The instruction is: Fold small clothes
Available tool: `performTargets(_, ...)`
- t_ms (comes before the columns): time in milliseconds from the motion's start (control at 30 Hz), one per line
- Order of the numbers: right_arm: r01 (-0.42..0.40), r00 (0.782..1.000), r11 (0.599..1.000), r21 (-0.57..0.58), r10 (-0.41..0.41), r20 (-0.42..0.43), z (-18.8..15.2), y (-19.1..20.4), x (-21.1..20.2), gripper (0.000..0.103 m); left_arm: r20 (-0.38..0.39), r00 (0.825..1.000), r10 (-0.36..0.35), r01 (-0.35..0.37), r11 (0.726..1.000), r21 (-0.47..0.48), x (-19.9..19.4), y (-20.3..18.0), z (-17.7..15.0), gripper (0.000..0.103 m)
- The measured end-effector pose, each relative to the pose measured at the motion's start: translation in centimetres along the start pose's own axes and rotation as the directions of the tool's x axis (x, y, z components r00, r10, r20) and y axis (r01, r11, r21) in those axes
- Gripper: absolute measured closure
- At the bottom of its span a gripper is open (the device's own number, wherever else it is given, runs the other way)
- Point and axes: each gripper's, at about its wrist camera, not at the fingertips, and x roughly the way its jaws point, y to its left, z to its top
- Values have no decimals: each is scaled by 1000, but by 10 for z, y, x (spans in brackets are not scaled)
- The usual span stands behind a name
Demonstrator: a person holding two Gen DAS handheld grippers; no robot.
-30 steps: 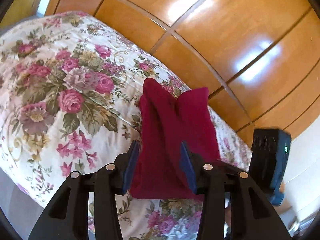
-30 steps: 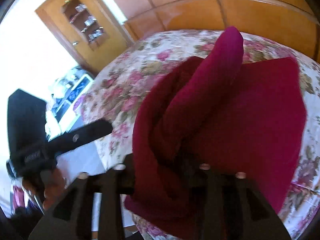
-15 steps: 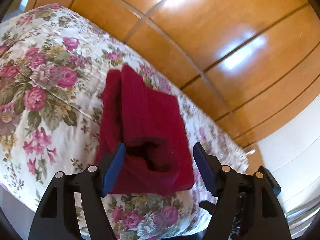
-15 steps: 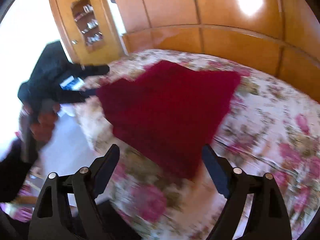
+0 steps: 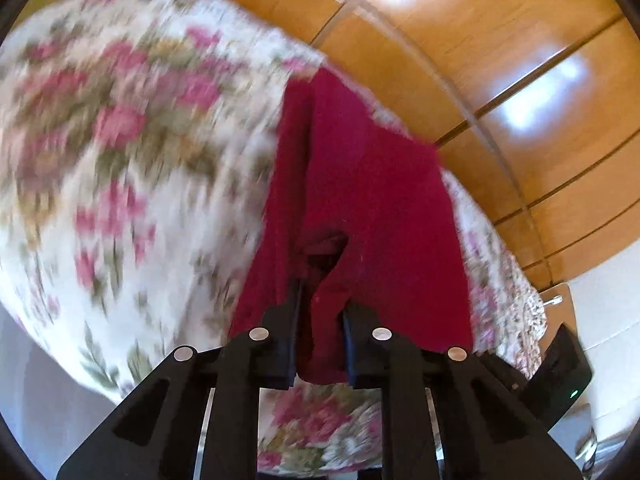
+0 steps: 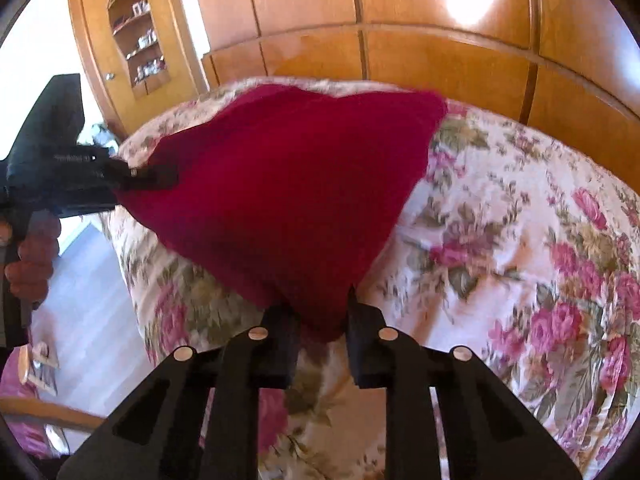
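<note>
A small dark red garment [image 5: 360,200] lies folded on the floral bedspread [image 5: 120,152]. My left gripper [image 5: 320,332] is shut on its near edge, with red cloth pinched between the fingers. In the right wrist view the garment [image 6: 288,184] spreads out ahead, and my right gripper [image 6: 322,324] is shut on its near corner. The left gripper [image 6: 132,174] also shows there, at the garment's far left corner, held by a hand.
A glossy wooden headboard [image 5: 500,80] rises right behind the bed. A wooden cabinet with shelves [image 6: 136,40] stands at the back left. The bed's edge drops to a grey floor [image 6: 88,300]. The bedspread to the right [image 6: 540,240] is bare.
Half a second ago both grippers were open just short of the garment. Now both have closed on its near edge, one at each corner. The views are blurred by motion.
</note>
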Motion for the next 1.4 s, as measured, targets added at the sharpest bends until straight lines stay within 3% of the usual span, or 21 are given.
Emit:
performTargets(167,-43,999,998,50,44,-20,-5,-11,7,84,36,999,-21,23,999,-34,1,8,-9,84)
performTargets(200,-48,999,998,50,49,-22,-5,-11,5,79,41,999,-12,13,1000,-19,-3,6,-8,82)
performTargets(233,-52,998,998,45,53,-28,-5,-11,1,74,52,998,18,-19,1000,16,-8,0,-6,76)
performTargets(267,-46,998,998,40,47,-32,-5,-13,-4,65,65,997,48,-51,998,37,-13,-4,-5,62)
performTargets(333,-58,998,998,34,59,-31,-4,-18,-14,55,111,989,95,-104,992,75,-24,-10,-1,54)
performTargets(533,-58,996,995,80,53,68,24,-36,-52,33,179,975,132,-159,976,151,-28,-30,21,54)
performTargets(600,-64,994,993,104,53,100,41,-38,-50,27,186,971,150,-181,970,160,-24,-36,28,45)
performTargets(733,-82,989,988,131,64,132,77,-33,-33,26,222,952,213,-261,941,215,-15,-46,34,44)
performTargets(967,-73,993,987,144,59,99,117,-25,16,24,243,936,254,-317,908,274,-4,-53,35,44)
performTargets(1200,-24,999,989,145,18,46,105,-33,46,22,248,933,262,-330,898,291,4,-51,31,44)
performTargets(1400,-35,999,983,182,27,44,97,-43,52,16,252,931,263,-333,896,294,8,-52,29,44)
